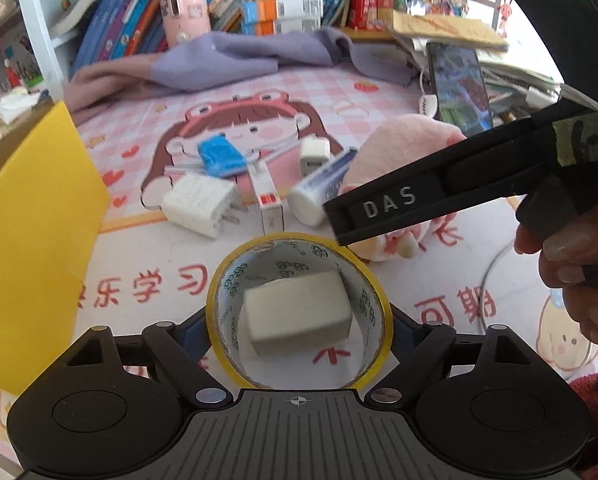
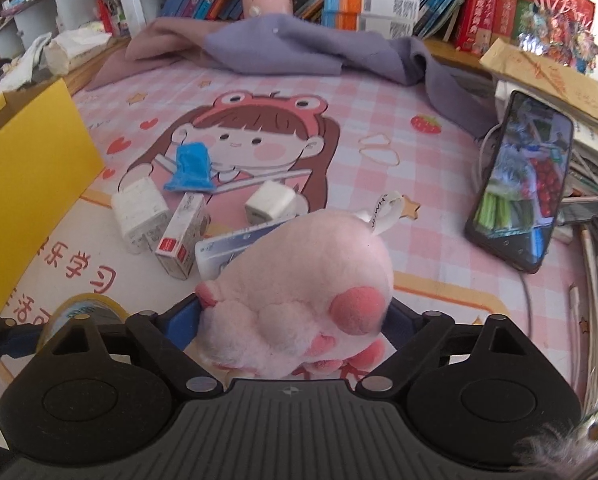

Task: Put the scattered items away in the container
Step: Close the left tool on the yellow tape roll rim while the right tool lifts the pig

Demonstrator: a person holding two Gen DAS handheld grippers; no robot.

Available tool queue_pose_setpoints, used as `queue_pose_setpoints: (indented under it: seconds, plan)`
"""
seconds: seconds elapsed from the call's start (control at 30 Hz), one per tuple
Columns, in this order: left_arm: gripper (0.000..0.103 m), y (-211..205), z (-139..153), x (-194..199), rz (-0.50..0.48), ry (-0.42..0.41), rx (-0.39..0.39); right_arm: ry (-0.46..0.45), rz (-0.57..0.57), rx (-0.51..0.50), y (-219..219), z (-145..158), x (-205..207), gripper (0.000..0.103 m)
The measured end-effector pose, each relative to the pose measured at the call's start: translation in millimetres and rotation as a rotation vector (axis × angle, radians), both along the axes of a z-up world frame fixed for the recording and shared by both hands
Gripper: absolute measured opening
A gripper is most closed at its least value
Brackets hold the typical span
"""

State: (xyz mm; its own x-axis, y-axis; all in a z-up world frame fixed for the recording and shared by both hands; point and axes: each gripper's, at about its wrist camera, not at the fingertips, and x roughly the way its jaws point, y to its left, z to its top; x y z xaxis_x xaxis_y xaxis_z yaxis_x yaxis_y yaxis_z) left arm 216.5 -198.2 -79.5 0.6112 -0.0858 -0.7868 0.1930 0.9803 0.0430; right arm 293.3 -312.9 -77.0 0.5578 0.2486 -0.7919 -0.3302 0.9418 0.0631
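Now two items are being taken at once. A tape roll point(image 1: 299, 312) stands on edge between the wide-set blue pads of the left gripper point(image 1: 299, 340), the pads lying against its yellow rim; a firm grip cannot be told. Through the roll's hole a white block point(image 1: 297, 314) is seen. A pink plush point(image 2: 299, 296) sits between the wide-set jaws of the right gripper point(image 2: 295, 320), the pads at its flanks; whether it is squeezed cannot be told either. Beyond, on the pink mat point(image 2: 439, 208), a plug adapter point(image 2: 139, 212), a small box point(image 2: 181, 236), a tube point(image 2: 235, 246), a small charger point(image 2: 269, 202) and a blue packet point(image 2: 191, 166) lie close together, still scattered. The yellow container point(image 2: 31, 184) stands at the left edge, well apart from the plush. A phone point(image 2: 523, 184) leans at the right.

The step in hand is judged to be grasping. Next, both grips need to be made firm, then each load lifted and carried left over the yellow wall.
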Motion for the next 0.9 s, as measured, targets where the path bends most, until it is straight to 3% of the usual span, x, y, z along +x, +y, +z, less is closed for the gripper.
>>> queue_pose_setpoints:
  seconds: [0.27, 0.9]
  plan:
    - [0.087, -0.7, 15.7, -10.1, -0.015, -0.073, 0.011, -0.05, -0.026, 0.028, -14.8, 20.9, -13.1, 0.088]
    - [0.087, 13.0, 44.8, -54.5, -0.081, -0.19, -0.05, -0.124, -0.114, 0.029, -21.8, 47.3, -78.2, 0.089]
